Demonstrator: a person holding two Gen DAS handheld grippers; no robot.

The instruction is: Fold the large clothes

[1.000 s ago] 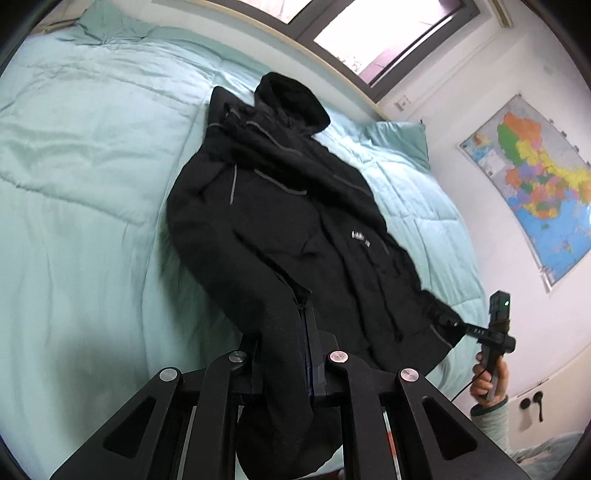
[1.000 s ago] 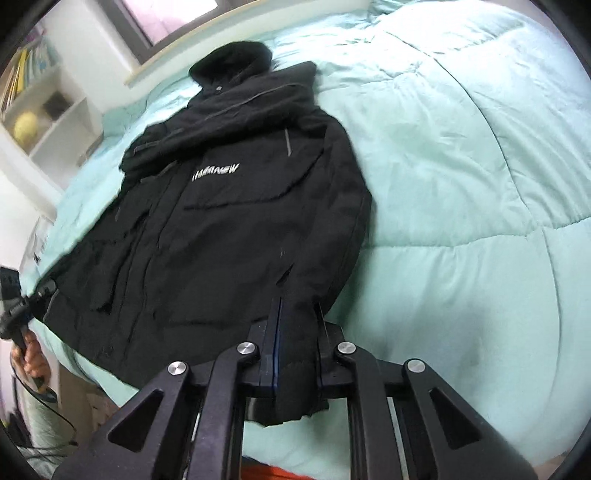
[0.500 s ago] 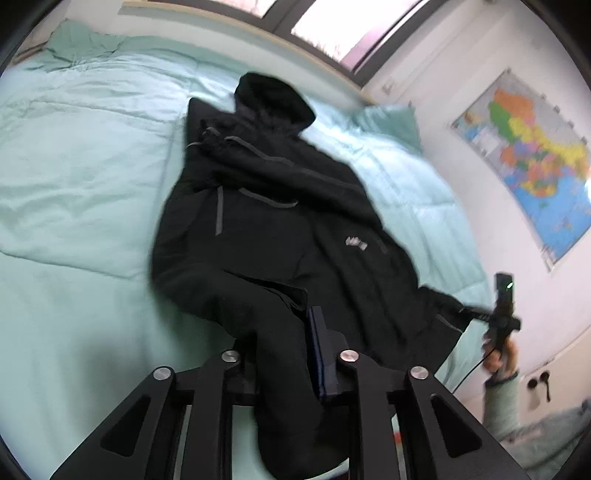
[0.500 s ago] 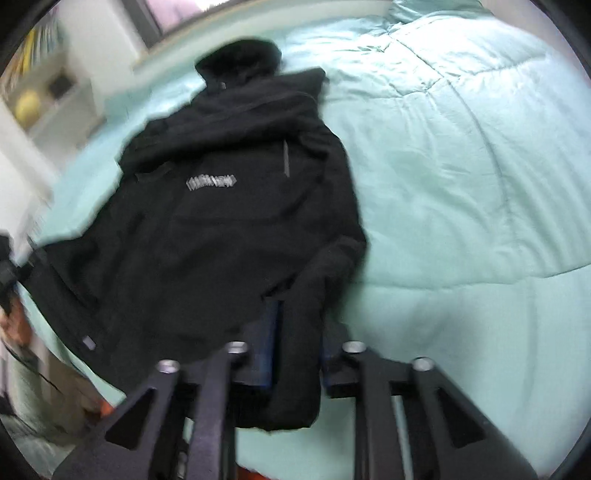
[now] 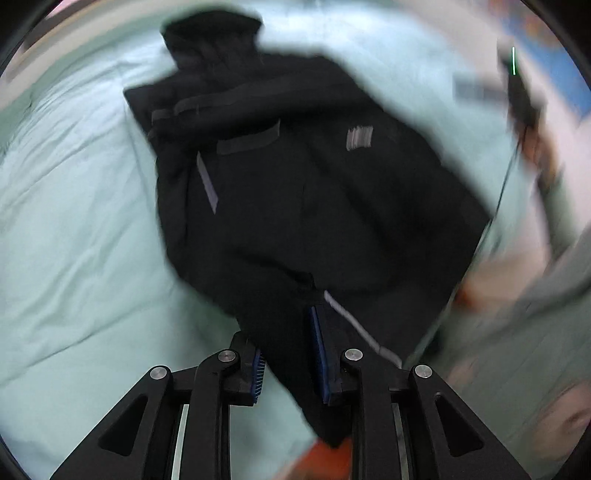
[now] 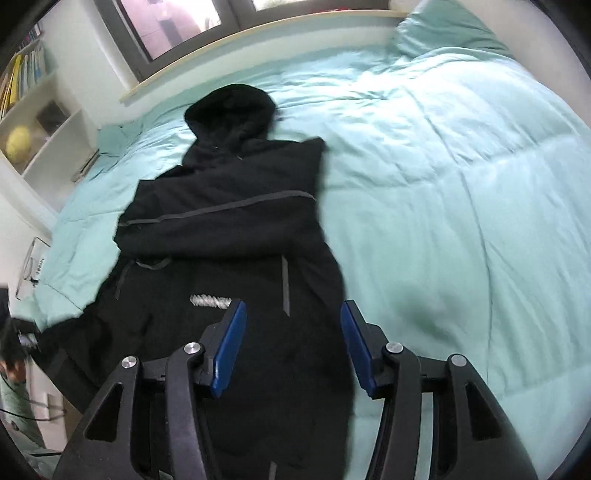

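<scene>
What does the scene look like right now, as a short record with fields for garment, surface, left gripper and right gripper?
garment: black hooded padded jacket, lying front up, hood toward the window
surface: mint green quilted bed cover
left gripper: jaws slightly apart; jacket's hem fabric between them
right gripper: jaws opening, pads clear of the fabric, above the jacket's lower part
view quality: left wrist view blurred

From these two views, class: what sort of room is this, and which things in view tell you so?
Most likely a bedroom. A bed with a mint-green quilt fills the frame, a pillow lies by the window, and a bookshelf stands beside it. A black hooded jacket lies on the quilt.
</scene>
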